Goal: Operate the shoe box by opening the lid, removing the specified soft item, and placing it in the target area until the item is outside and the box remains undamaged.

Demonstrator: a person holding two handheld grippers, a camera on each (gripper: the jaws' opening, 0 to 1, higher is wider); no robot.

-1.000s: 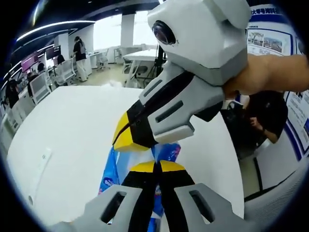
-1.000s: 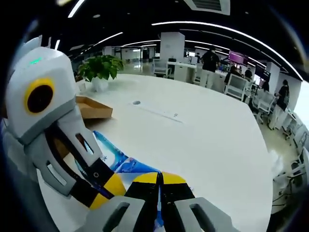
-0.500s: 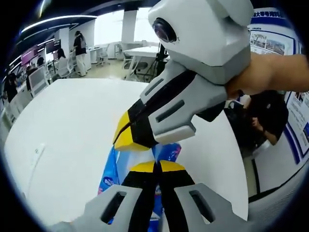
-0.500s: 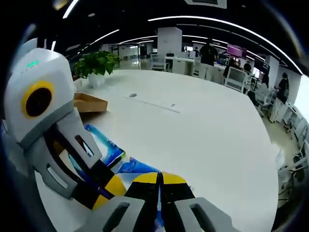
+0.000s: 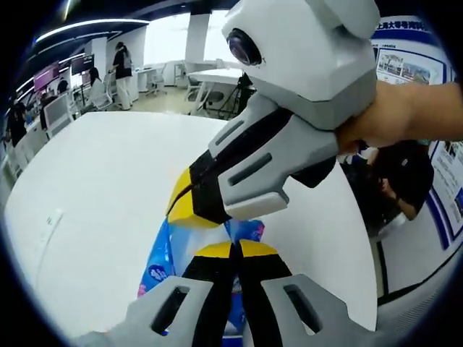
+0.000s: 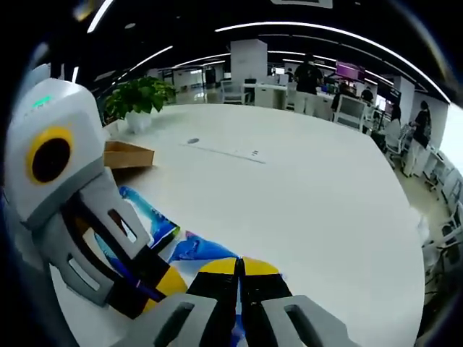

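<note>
The soft blue packet (image 5: 160, 264) hangs between my two grippers above the white table (image 5: 101, 188), clear of the brown box (image 6: 127, 154), which sits at ten o'clock in the right gripper view beside a potted plant (image 6: 137, 101). My left gripper (image 5: 236, 249) has its jaws pressed together on the packet's edge. My right gripper (image 6: 241, 266) is likewise clamped tight on the packet (image 6: 195, 248), entering the left gripper view from one o'clock. People stand around desks far behind.
</note>
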